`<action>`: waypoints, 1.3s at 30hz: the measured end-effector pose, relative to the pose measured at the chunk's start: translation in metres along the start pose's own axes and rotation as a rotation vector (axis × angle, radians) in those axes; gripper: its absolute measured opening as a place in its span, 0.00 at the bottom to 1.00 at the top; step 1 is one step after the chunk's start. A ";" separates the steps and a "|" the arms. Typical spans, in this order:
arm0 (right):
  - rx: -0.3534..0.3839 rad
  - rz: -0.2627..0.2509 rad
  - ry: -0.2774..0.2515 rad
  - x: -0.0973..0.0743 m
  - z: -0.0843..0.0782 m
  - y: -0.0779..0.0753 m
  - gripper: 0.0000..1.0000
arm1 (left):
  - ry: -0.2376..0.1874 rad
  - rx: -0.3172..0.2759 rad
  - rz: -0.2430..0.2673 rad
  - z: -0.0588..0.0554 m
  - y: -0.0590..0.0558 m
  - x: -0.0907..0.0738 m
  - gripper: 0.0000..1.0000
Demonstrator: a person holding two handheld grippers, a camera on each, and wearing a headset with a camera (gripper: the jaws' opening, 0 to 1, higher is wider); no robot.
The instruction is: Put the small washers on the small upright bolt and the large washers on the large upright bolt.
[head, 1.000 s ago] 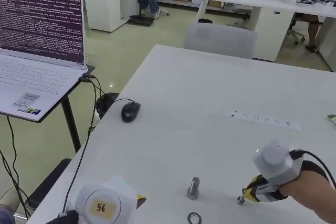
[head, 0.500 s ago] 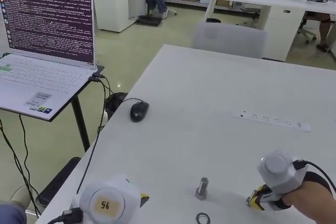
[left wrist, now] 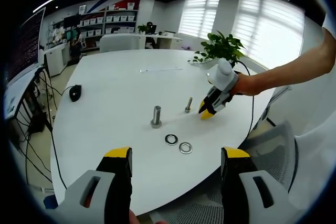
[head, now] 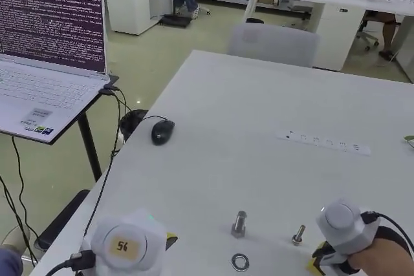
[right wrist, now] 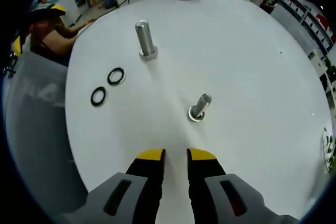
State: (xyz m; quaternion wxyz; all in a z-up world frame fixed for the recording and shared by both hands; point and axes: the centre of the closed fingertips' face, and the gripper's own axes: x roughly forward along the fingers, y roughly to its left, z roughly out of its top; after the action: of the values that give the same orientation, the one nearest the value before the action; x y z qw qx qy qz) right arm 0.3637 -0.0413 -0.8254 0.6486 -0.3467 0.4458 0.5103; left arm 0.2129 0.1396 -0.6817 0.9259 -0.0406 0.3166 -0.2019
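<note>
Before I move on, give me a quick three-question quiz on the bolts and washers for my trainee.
1. How many large washers lie loose on the table?
2. True or false: the large bolt lies on its side.
3. Which thing is nearest ahead of the right gripper? A) the small bolt; B) the large bolt; C) the large washers.
Key: 1 two; 2 false, it stands upright; 3 A.
</note>
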 end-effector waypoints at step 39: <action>-0.578 0.246 -0.050 0.030 0.077 0.118 0.24 | -0.009 0.020 -0.011 0.007 -0.008 0.000 0.68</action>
State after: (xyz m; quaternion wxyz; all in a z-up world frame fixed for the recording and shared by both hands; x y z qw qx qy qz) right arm 0.2685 0.0669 -0.8251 0.4672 -0.4474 0.3048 0.6990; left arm 0.2144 0.1319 -0.6747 0.9266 -0.0341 0.3101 -0.2099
